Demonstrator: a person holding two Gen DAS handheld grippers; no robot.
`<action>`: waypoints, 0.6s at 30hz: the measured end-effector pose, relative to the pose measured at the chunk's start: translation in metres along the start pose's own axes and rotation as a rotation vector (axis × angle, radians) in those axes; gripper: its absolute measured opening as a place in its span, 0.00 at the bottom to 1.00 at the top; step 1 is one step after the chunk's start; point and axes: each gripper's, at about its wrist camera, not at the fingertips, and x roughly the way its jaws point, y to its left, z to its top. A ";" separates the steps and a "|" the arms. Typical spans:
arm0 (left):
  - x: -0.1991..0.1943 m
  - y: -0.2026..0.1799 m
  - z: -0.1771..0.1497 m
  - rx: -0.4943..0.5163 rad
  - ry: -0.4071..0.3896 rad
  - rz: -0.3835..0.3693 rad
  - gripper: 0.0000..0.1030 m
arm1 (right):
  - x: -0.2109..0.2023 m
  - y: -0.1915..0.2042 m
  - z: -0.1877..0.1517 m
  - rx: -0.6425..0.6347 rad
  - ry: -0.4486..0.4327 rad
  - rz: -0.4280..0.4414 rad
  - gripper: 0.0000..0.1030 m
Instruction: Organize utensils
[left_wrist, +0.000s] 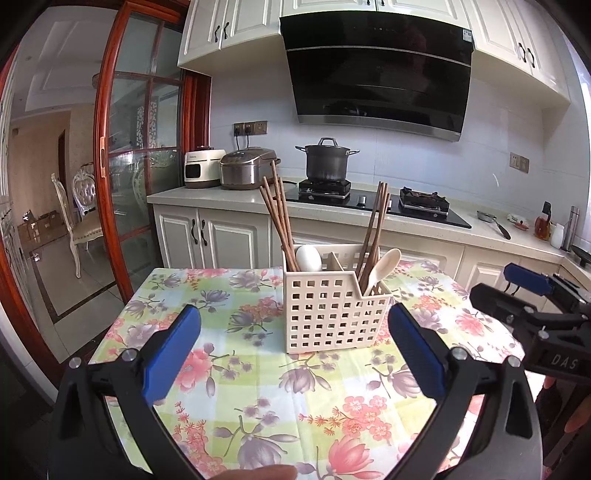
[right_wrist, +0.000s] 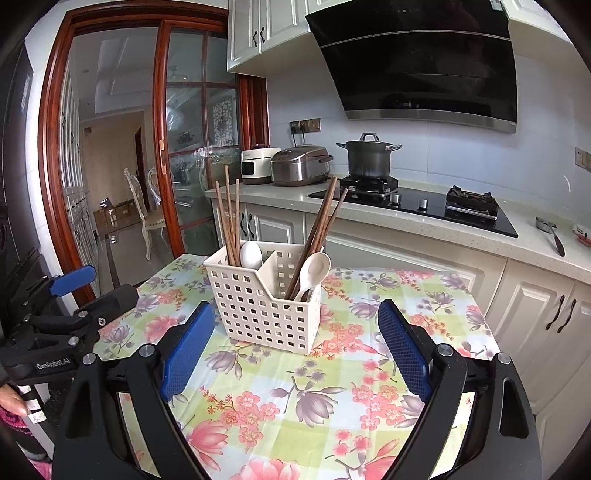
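Both tools — left (left_wrist: 293, 343) and right (right_wrist: 295, 343) — gape wide, empty, short of the caddy (left_wrist: 328, 306).

Tabletop (left_wrist: 258, 369) is covered by a floral checked cloth (right_wrist: 314, 406). One item rests directly on the cloth: a cream perforated utensil caddy (left_wrist: 328, 314), upright, toward the far edge. Cloth lies flat around the caddy.

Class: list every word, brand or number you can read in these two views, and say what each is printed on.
"DAS": on the right gripper body, cut off at the frame edge.
"GenRobot.AI": on the left gripper body.
Range hood sticker: too small to read.
Rice cooker panel: blurred.
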 end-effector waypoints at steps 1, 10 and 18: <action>0.000 0.000 0.000 0.001 0.001 -0.002 0.95 | -0.001 0.000 0.000 0.000 -0.001 0.002 0.82; -0.001 -0.002 0.000 -0.004 0.008 -0.021 0.95 | -0.006 -0.002 0.002 0.004 -0.003 0.004 0.82; -0.002 -0.003 0.000 -0.001 0.007 -0.022 0.95 | -0.005 -0.002 0.002 0.000 -0.001 0.009 0.82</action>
